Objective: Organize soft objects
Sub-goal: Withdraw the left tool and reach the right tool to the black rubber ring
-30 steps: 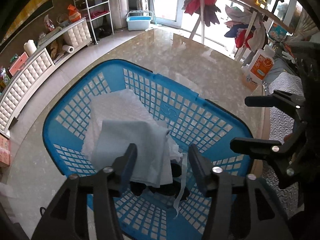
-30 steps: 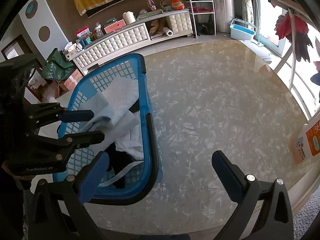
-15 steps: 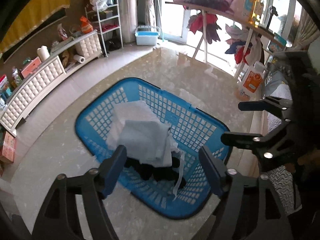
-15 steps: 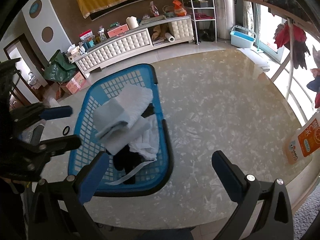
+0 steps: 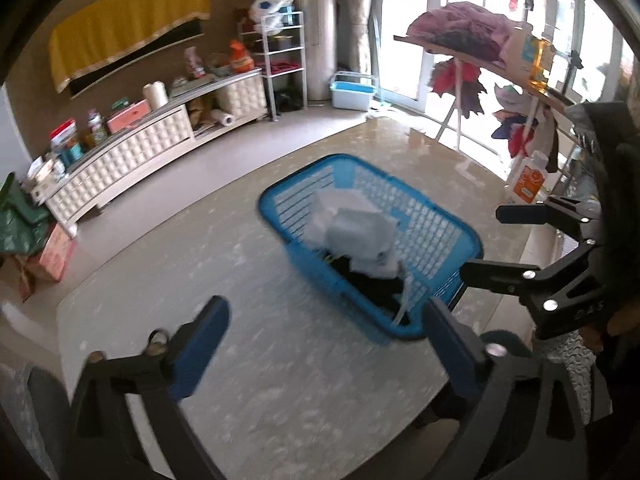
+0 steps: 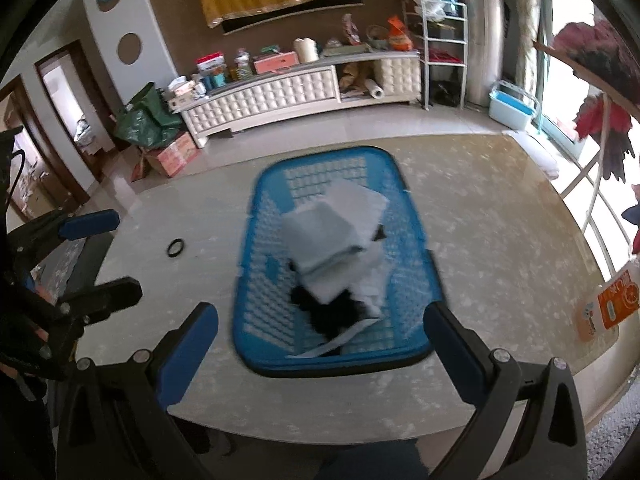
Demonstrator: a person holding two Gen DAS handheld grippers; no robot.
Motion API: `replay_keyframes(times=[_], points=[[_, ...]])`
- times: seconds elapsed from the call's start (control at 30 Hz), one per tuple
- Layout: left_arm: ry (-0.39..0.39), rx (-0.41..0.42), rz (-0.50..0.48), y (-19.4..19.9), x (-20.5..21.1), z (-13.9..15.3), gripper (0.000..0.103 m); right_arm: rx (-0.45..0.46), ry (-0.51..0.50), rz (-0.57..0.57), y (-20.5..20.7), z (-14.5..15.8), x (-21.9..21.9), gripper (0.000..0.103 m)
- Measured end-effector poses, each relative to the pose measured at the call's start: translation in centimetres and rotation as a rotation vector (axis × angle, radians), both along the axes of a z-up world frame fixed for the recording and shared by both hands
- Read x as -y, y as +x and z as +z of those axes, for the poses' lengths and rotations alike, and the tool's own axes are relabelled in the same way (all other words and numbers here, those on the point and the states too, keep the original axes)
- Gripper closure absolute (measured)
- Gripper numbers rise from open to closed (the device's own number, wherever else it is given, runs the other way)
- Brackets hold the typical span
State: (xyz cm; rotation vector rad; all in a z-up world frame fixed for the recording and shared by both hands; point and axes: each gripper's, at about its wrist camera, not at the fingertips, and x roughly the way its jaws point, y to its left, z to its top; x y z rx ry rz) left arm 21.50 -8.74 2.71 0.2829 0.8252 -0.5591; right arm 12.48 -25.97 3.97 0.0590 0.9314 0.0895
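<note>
Left wrist view: my left gripper [image 5: 324, 344] has its jaws opening, already spread wide, with only bare marble tabletop [image 5: 256, 360] between them and nothing held. The blue basket [image 5: 452, 236] sits on the table at about 1 o'clock from the gripper, clear of the fingertips. Inside it a folded pale-blue cloth [image 5: 358, 236] lies on top of a white cloth [image 5: 344, 202], with dark fabric [image 5: 376, 292] bunched beneath toward the near end and a white strap [image 5: 404, 300] trailing over the near rim. The right gripper [image 5: 480, 240] shows at 3 o'clock, jaws apart, empty. Right wrist view: my right gripper [image 6: 320, 344] stands wide and holds nothing; the basket [image 6: 260, 280] lies at 12 o'clock, just beyond the fingertips, the pale stack resting in its middle. The left gripper [image 6: 104, 252] is at 9 o'clock, apart and empty. A small dark ring [image 6: 175, 247] lies on the table at 10 o'clock. I see no loose cloth on the tabletop in either view. My reading: the soft items are all in the basket and the job looks essentially done; only the dangling strap and crumpled dark piece might want tidying.
</note>
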Motion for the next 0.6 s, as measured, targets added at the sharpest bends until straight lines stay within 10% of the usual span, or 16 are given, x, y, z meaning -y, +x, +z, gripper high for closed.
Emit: replay_keyframes(times=[0.6], points=[[-0.019,-0.026,0.295,-2.4,-17.1,-1.0,0.000,-0.027,-0.043,0.255,4.9,-2.4,-12.1,0.000]])
